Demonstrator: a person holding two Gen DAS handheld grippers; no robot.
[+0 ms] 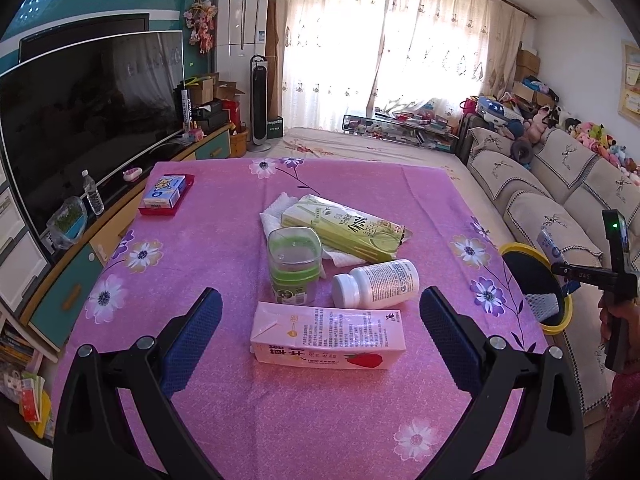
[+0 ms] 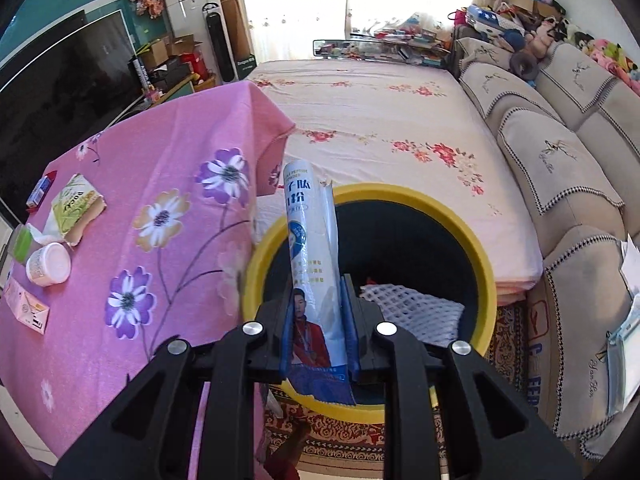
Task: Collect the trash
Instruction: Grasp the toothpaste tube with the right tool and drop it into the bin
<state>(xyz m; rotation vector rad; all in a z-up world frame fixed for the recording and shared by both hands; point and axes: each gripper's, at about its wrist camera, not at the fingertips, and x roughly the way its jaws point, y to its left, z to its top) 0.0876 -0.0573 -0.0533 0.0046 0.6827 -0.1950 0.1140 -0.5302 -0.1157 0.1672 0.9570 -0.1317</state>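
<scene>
Right tongs (image 2: 316,312): clamped on a blue-and-white sachet (image 2: 310,256), the blue pads (image 2: 349,320) pressing its lower part from both sides. The sachet stands upright between the pads, its torn top toward 12 o'clock. It is held over the open mouth of the bin (image 2: 476,248), a yellow-rimmed round container with a dark interior. White mesh packing (image 2: 404,308) lies inside the bin, at 3 o'clock from the sachet.

Left tongs (image 1: 320,320): wide apart, nothing gripped. They hang above the near edge of the worktop (image 1: 360,420), which carries a pink flowered cloth. The pink carton (image 1: 326,338) lies flat between the two pads (image 1: 192,336) without touching either.

Items on the worktop, seen from the left wrist:
- White pill bottle (image 1: 376,283), on its side, just beyond the pink carton at 1 o'clock.
- Clear cup with green lid (image 1: 294,266), at 11 o'clock from the carton, beside the bottle.
- Green snack box (image 1: 344,232), lying flat on a white paper towel (image 1: 276,210), at 12 o'clock.
- Small blue box on a red tray (image 1: 166,194), far left corner, at 10 o'clock.

The bin stands on the floor off the worktop's right edge, at 3 o'clock.
</scene>
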